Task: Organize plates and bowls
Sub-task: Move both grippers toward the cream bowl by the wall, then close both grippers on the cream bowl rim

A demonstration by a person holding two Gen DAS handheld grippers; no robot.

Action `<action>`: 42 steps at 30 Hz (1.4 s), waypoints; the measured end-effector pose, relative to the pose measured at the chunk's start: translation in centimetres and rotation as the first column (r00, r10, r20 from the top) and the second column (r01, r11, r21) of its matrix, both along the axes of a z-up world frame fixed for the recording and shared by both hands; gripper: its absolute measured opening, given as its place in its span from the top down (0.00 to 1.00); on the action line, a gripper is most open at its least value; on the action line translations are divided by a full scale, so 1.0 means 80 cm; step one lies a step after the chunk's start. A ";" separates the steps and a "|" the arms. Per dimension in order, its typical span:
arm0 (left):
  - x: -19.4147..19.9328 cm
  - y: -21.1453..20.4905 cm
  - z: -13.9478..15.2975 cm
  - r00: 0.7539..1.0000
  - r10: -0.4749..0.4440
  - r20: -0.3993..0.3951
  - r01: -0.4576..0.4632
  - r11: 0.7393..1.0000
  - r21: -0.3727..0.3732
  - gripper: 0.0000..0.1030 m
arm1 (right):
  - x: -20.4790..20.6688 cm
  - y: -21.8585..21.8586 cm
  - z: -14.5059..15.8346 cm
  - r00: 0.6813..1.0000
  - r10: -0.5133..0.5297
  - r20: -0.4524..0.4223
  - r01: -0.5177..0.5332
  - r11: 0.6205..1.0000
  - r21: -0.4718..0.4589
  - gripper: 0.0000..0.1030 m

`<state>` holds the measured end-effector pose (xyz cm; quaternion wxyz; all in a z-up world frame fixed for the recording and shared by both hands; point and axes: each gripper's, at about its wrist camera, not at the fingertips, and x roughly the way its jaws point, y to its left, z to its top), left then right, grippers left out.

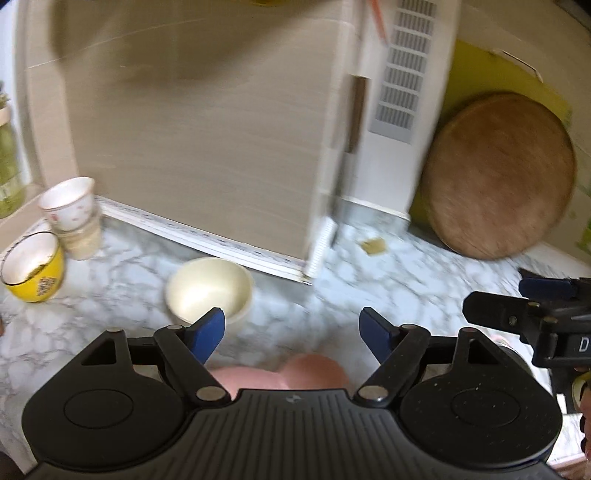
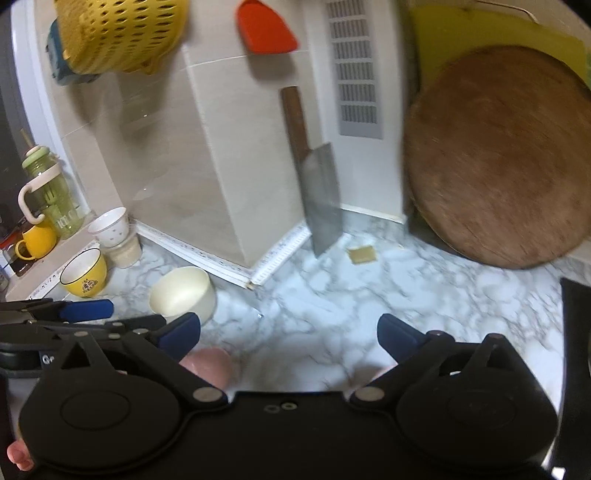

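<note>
My left tongs (image 1: 291, 332): spread wide, holding nothing. My right tongs (image 2: 288, 338): likewise wide. Cream bowl (image 1: 208, 286): far left on marble surface (image 2: 332, 295), beside wall corner. Yellow bowl (image 1: 33, 267): farther left. Pink dish (image 1: 295, 373): near edge. Open marble right, up to round cutting board (image 2: 495, 162).

We see a marble-patterned counter (image 2: 332, 295) against a beige tiled wall (image 2: 221, 147). A cleaver (image 2: 319, 195) leans upright at the wall's corner, beside a grey vent grille (image 2: 354, 70). A round wooden board (image 2: 495, 158) leans on the right; a yellow colander (image 2: 122, 33) hangs up left
</note>
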<state>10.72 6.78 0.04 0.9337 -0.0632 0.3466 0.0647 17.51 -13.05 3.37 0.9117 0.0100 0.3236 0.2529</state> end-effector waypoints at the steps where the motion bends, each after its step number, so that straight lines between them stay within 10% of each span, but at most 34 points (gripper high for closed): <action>1: 0.002 0.009 -0.001 1.000 0.013 0.007 -0.013 1.000 0.004 0.23 | 0.002 0.009 0.000 1.000 0.006 0.008 -0.006 1.000 -0.002 0.01; 25: 0.106 0.175 -0.099 0.974 0.147 -0.170 -0.147 0.989 0.013 0.22 | 0.127 0.209 -0.074 0.982 0.037 -0.187 -0.044 0.999 -0.032 0.04; 42: 0.148 0.196 -0.144 0.956 0.185 -0.229 -0.195 0.981 -0.022 0.33 | 0.173 0.251 -0.134 0.946 -0.053 -0.320 0.021 0.995 -0.102 0.39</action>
